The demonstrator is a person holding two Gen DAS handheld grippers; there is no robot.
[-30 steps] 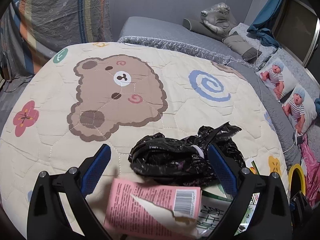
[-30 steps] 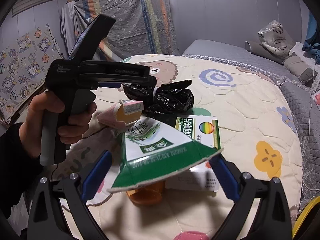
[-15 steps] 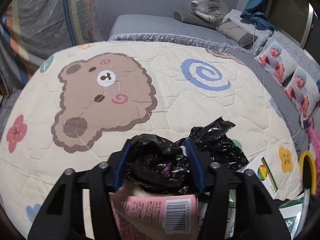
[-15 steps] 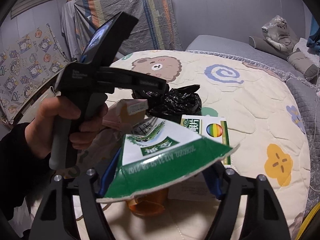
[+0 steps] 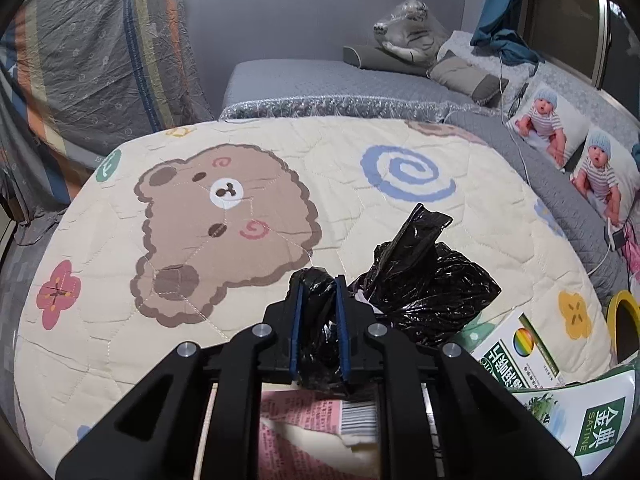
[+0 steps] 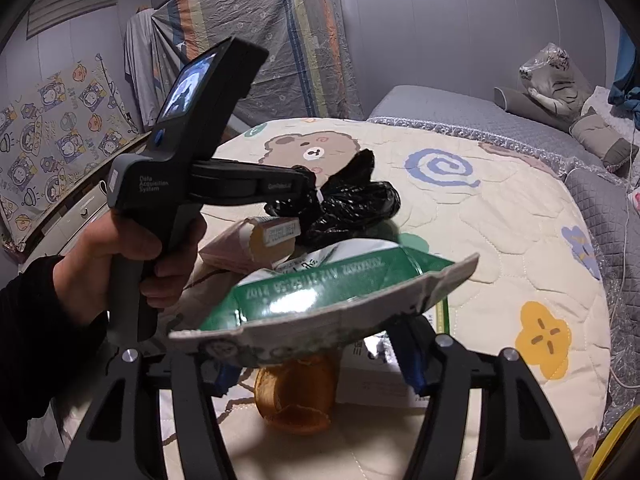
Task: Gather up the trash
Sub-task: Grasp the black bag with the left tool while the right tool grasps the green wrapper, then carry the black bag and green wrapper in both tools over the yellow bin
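Observation:
My left gripper is shut on a fold of the black plastic trash bag, which lies crumpled on the cartoon quilt. The right wrist view shows that left gripper pinching the bag. My right gripper is shut on a flattened green carton and holds it above the quilt. The carton's edge also shows in the left wrist view. A pink torn box lies under the left gripper.
A white and green medicine box lies right of the bag. An orange-brown bottle lies below the carton. A grey mattress with a plush tiger is behind. A yellow rim is at far right.
My left gripper closed from wide open onto the black bag and lifted a fold of it. My right gripper closed on the green carton and tipped it flatter.

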